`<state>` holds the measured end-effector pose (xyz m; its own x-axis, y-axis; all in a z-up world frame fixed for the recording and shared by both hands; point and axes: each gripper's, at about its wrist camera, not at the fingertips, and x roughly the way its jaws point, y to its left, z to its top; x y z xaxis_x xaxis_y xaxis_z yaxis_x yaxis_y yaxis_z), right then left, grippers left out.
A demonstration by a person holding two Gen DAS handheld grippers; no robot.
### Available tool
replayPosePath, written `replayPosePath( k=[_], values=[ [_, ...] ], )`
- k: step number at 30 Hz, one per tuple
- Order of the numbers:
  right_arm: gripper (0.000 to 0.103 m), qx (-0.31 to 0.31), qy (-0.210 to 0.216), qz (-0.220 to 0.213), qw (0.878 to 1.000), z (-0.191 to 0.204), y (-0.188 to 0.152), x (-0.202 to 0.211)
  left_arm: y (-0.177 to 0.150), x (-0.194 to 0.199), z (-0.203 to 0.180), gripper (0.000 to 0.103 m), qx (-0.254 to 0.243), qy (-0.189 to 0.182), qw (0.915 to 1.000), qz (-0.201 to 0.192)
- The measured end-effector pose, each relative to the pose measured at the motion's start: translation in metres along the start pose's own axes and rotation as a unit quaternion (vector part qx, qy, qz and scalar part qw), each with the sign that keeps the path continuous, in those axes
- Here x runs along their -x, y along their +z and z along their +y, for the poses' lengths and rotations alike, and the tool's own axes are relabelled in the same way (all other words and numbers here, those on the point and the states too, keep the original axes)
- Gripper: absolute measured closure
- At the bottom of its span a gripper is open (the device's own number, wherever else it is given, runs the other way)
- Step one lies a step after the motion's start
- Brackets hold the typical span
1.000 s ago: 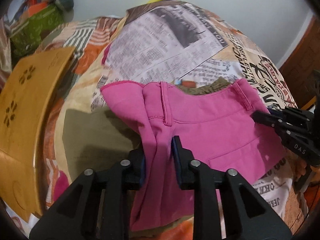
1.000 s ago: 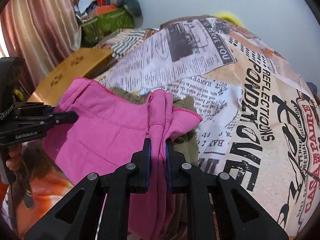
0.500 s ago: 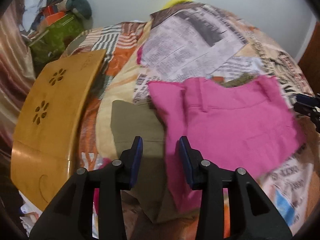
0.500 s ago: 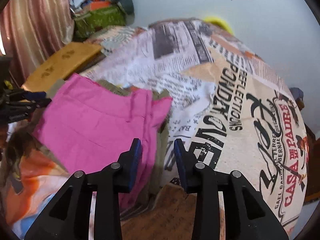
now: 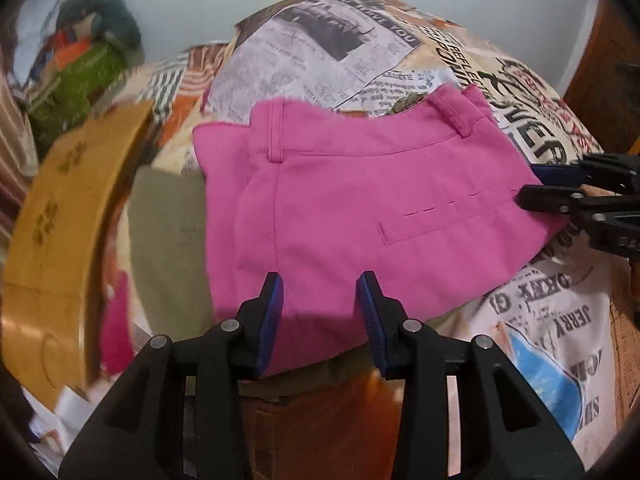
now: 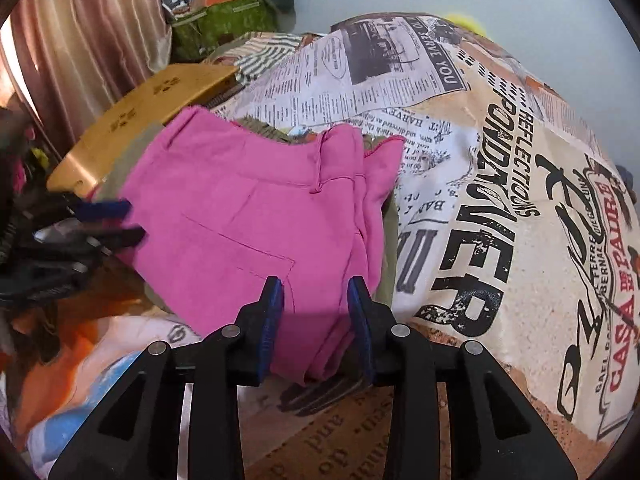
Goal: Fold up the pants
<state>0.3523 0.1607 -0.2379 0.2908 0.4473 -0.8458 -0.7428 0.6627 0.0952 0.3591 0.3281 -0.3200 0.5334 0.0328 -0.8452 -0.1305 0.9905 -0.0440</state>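
Change: Since both sets of tongs were clamped on bunched cloth a second ago and are now spread with nothing between their pads, the bright pink cotton pants (image 5: 360, 208) are lying released, and the two-handed lift is looking finished.

Pants: they are resting as a folded pink panel on the bed with the newspaper-print cover (image 6: 500, 200), waistband and belt loops turned toward the far wall, a welt pocket facing up, partly overlapping an olive-green cloth (image 5: 168, 232).

Left tongs (image 5: 320, 300): they are hovering wide open over the near edge of the pink panel, gripping nothing.

Right tongs (image 6: 316, 300): they are likewise standing wide open above the near hem, holding nothing; a ridge of doubled fabric is rising just ahead of them along the right-hand side.

Surroundings: a honey-coloured wooden lap tray with flower cut-outs (image 5: 60, 220) is sitting beside the pants on the left.

Meaning for the task: one fold is appearing to be laid down, so I judge the work to be well along.

Next need: the lumpy doubled edge is probably wanting smoothing, or one more fold, before the bundle counts as neat.
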Motion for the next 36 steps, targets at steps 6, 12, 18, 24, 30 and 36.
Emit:
replayPosePath(
  k=[6,12,18,24,30,36],
  values=[
    [0.072,0.001,0.001,-0.034,0.999,0.008,0.005,0.041,0.013,0.034,0.006,0.064,0.024,0.000,0.9996,-0.012],
    [0.072,0.017,-0.004,-0.099,0.995,0.030,0.010,0.112,0.023,0.123,-0.009,0.064,0.031,0.002,0.9964,-0.079],
    [0.072,0.022,0.000,-0.191,0.981,0.056,0.001,0.209,0.016,0.236,-0.045,0.064,0.019,0.020,0.9849,-0.171],
    [0.072,0.028,-0.001,-0.288,0.957,0.091,-0.029,0.305,-0.018,0.344,-0.077,0.063,0.016,0.039,0.9644,-0.261],
    [0.072,0.030,0.014,-0.365,0.930,0.125,-0.073,0.368,-0.071,0.426,-0.107,0.049,0.010,0.039,0.9413,-0.335],
    [0.072,0.026,0.013,-0.408,0.912,0.144,-0.109,0.389,-0.120,0.471,-0.128,0.044,0.015,0.028,0.9230,-0.384]
  ],
)
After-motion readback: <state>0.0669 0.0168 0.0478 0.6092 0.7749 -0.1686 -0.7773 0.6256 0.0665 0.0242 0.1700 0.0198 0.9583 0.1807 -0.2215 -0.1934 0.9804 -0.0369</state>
